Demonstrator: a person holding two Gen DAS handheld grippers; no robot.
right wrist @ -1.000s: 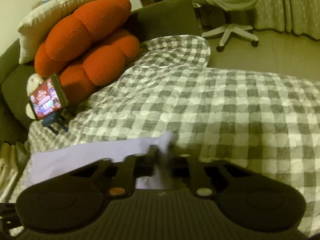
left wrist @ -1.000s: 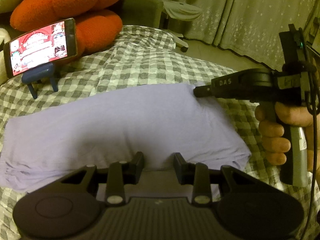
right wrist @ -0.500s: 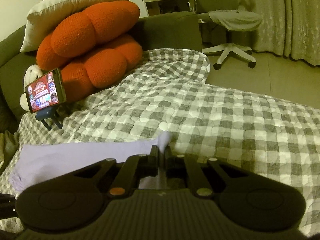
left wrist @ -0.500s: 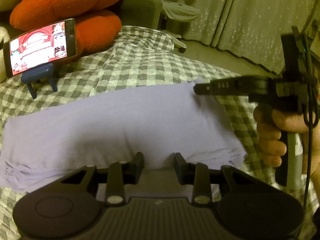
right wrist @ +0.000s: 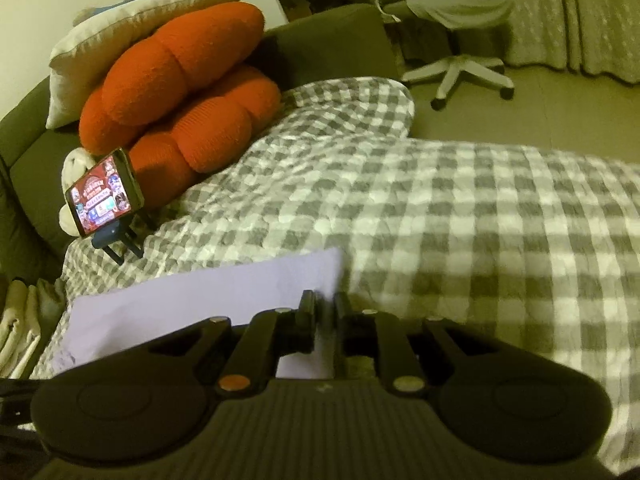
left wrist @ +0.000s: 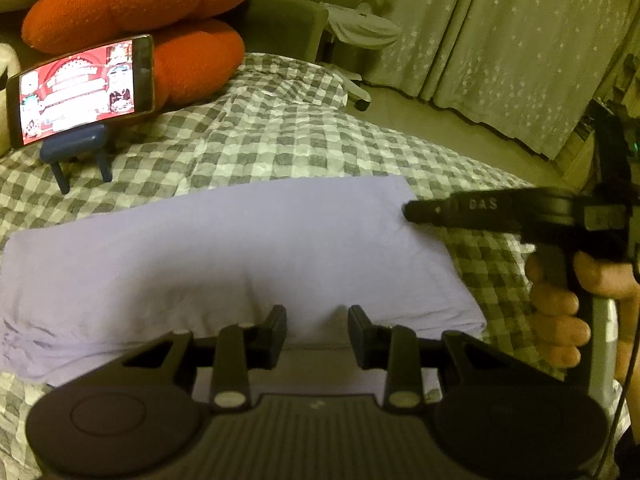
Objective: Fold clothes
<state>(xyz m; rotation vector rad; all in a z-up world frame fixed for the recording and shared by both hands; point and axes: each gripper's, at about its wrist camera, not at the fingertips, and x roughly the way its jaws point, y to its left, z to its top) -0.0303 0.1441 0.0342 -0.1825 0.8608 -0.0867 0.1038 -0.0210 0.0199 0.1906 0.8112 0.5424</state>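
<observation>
Lavender garment is looking light and floppy, so grab corners; right gripper fingers opening off its corner, left gripper fingers sitting apart, empty.

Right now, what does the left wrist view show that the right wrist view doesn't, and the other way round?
Left wrist only: the right gripper from the side at the lavender garment's far corner, jaws opening, with the hand on its handle. Right wrist only: the cream pillow topping the orange cushions and folded cloth at left. Both: garment, checked blanket, phone.
</observation>
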